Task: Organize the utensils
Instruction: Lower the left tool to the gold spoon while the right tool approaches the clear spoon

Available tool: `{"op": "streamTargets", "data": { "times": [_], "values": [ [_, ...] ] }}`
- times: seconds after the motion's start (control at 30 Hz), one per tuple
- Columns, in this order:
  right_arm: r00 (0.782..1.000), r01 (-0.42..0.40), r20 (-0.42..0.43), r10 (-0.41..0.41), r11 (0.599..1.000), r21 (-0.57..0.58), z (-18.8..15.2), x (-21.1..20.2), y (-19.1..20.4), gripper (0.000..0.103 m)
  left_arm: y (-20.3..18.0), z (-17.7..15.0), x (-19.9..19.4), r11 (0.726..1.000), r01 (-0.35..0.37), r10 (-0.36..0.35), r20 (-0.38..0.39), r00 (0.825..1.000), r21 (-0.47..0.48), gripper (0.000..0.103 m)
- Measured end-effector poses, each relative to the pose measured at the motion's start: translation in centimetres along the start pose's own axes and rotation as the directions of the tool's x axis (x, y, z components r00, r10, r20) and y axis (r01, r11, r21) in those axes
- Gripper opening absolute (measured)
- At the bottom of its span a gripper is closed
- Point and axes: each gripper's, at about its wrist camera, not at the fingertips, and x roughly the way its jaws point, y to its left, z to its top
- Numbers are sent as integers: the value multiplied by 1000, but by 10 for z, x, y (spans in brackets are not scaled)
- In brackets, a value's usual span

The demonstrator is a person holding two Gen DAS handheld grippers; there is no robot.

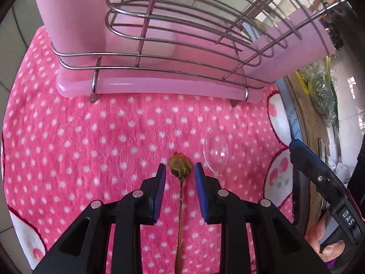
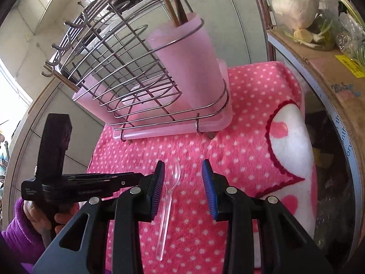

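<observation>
The left gripper points down at a pink polka-dot towel, its blue pads standing apart on either side of an amber spoon; the pads do not touch it. That spoon lies flat on the towel, bowl toward the rack, its thin handle running back under the gripper. Just beside it on the right lies a clear plastic spoon, the two bowls close but apart.

The right gripper stands moderately open over that same clear plastic spoon, which lies on the towel with its bowl between the blue pads and nearer the left one (whether that pad brushes it I cannot tell). Nothing is gripped. In the right wrist view the left gripper reaches in from the left edge, held by a hand in a purple sleeve.

Beyond both spoons a wire utensil rack sits on a pink plastic tray at the far end of the towel. A pink cup in its corner holds chopsticks. To the right, a cardboard box carries vegetables
</observation>
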Motion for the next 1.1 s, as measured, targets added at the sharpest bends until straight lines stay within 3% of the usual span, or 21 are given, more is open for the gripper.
{"op": "streamTargets", "data": {
  "times": [0.13,0.4,0.57,0.97,1.1],
  "values": [
    [1000,-7,-9,7,1000,3,-2,4,-4,34,-5,6,16,999,-47,47,-41,998,14,25],
    [999,-23,-28,24,1000,17,-3,11,-7,34,-20,7,25,995,-87,88,-14,996,45,21],
    [999,-28,-27,28,999,19,-4,10,-6,34,-23,1,16,998,-55,55,0,998,8,10],
    [999,-31,-41,33,999,34,-5,14,-6,34,-29,6,23,998,-39,40,-19,999,51,8],
    [997,-49,-62,52,997,55,-3,21,-8,34,-34,9,28,998,-20,21,-11,1000,64,3]
  ]
}}
